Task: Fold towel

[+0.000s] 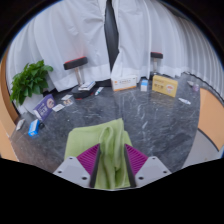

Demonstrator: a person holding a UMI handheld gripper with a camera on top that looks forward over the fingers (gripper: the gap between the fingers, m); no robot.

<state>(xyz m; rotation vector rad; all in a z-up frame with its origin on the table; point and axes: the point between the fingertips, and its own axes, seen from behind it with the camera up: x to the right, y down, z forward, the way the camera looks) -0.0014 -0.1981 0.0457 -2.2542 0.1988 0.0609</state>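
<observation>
Gripper view: my gripper (110, 160) was clamped on the green towel (103, 140), both fingers pinching it w/ cloth bunched up between the pads, lifted over the dark table (150, 115). Fold looked midway at best; laying it flat & squaring edges was left. Plant (32, 80) sat far off.

Bare tabletop (150, 115) ahead; plant (32, 80) and boxes (165, 86) crowd its far edge.

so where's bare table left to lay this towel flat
The gripper is shut on the green towel. Bare marble table spreads ahead, up to the yellow box. Crowded: the clutter by the plant.
</observation>
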